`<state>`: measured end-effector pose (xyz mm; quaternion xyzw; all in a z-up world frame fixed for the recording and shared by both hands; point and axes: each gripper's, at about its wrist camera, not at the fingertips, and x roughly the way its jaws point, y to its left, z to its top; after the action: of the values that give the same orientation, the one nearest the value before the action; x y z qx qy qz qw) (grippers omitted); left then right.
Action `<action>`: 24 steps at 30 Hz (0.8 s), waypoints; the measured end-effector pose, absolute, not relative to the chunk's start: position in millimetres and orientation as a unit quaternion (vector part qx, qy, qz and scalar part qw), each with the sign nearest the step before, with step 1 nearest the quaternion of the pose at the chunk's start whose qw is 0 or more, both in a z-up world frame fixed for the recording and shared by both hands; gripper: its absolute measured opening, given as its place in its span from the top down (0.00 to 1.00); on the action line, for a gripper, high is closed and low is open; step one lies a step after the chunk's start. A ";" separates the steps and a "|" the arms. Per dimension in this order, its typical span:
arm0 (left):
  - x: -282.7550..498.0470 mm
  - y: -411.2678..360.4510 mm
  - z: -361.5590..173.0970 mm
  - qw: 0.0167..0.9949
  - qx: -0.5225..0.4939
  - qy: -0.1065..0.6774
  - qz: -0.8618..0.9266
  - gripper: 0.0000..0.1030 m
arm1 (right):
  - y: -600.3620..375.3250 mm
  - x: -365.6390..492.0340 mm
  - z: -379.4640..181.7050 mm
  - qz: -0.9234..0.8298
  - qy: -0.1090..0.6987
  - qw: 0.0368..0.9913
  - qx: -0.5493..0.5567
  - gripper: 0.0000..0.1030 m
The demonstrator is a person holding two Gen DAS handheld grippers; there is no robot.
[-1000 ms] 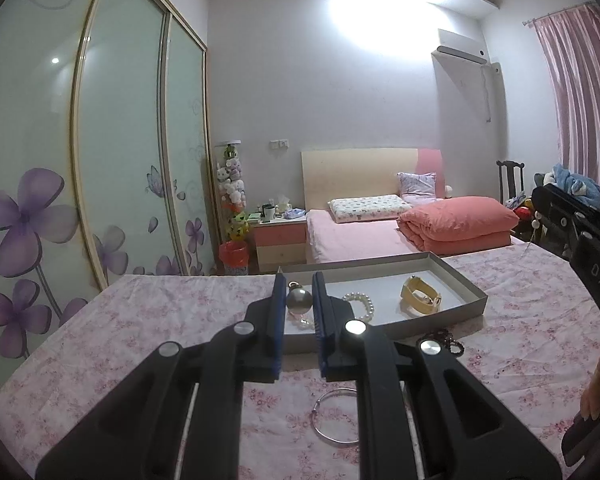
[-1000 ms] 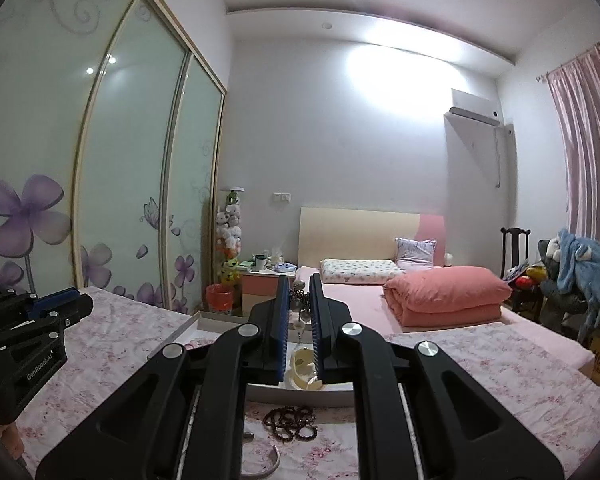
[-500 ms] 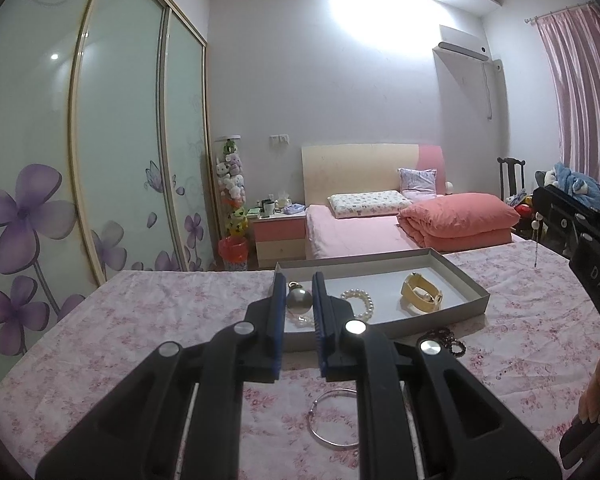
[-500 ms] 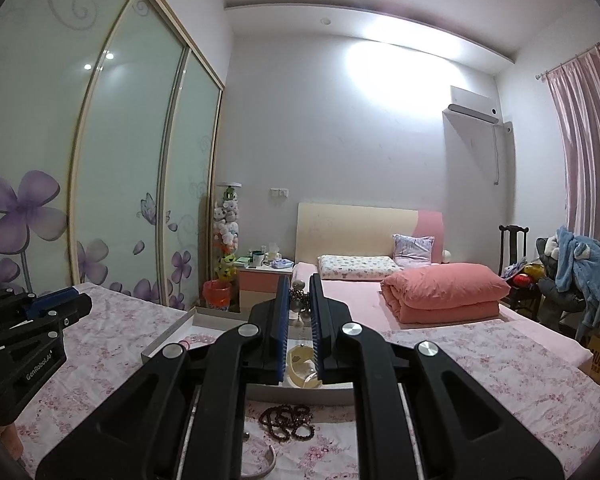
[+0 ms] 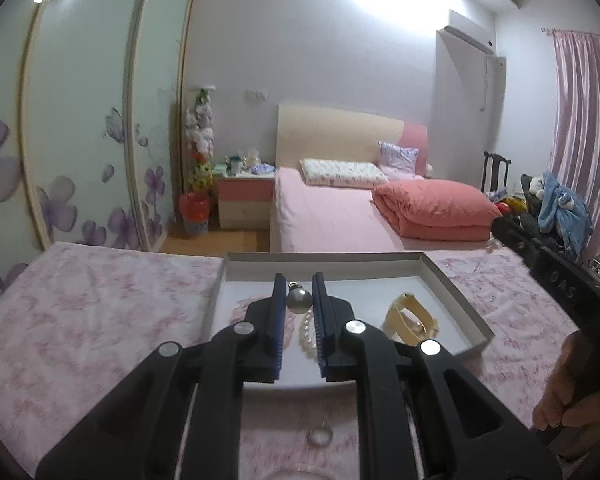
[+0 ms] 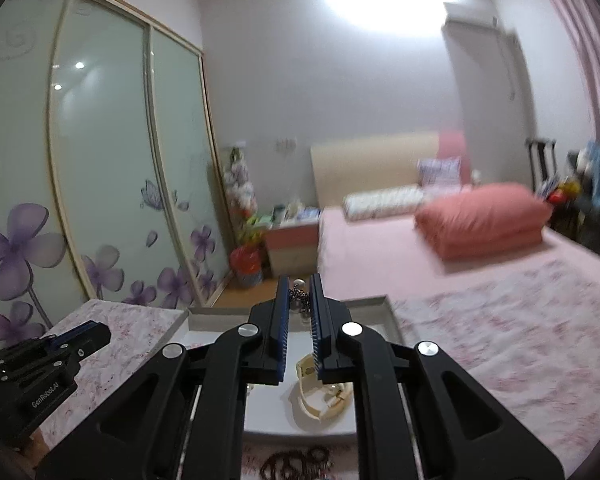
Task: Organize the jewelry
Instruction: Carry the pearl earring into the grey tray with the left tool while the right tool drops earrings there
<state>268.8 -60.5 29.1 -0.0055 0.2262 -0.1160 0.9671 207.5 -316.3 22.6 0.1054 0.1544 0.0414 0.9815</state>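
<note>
A: Jewelry first: the left gripper (image 5: 299, 300) is clamped on a round silver pendant (image 5: 298, 299), held above the open grey tray (image 5: 456, 292).

B: And the right gripper (image 6: 299, 300)?

A: Its blue pads pinch a thin chain with a pearl (image 6: 299, 295), also over the tray, toward the far end.

B: How would these handle?

A: I'd judge them light, slippery and limp; the chain will dangle and snag, so take it at the pendant or clasp, gently.

B: What's already in the tray?

A: A pearl bracelet (image 5: 308, 330) near the middle, a cream watch (image 5: 410, 318) to the right. A ring (image 5: 320, 436) and dark beads (image 6: 296, 464) lie outside, on the near side.

B: The surface?

A: A soft pink floral bedspread (image 5: 84, 312); beyond it a bed (image 5: 332, 212), a wardrobe painted with flowers at left, pink curtains at right.
</note>
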 end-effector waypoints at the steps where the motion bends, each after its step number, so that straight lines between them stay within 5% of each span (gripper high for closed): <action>1: 276.3 -64.9 26.1 0.965 -0.003 0.232 -0.120 0.87 | -318.1 220.3 16.4 0.046 0.171 0.978 0.113 0.90; 12: 354.8 -91.6 -16.4 0.936 -0.002 0.318 -0.152 0.86 | -323.7 287.0 -29.1 0.081 0.288 0.938 0.176 0.88; 14: 358.4 -89.6 -17.9 0.933 -0.009 0.322 -0.158 0.80 | -326.2 282.3 -24.9 0.084 0.284 0.939 0.176 0.63; 16: 357.5 -83.7 -16.5 0.934 -0.010 0.319 -0.161 0.64 | -330.1 268.9 -20.6 0.081 0.268 0.944 0.173 0.54; 24: 317.1 -39.5 -5.6 0.935 -0.011 0.316 -0.159 0.52 | -342.8 218.2 -7.8 0.089 0.262 0.944 0.180 0.54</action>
<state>317.1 -39.5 -5.6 -0.0105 0.3157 -0.1590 0.9354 218.2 -342.8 -7.8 0.1800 0.2619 0.0892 0.9440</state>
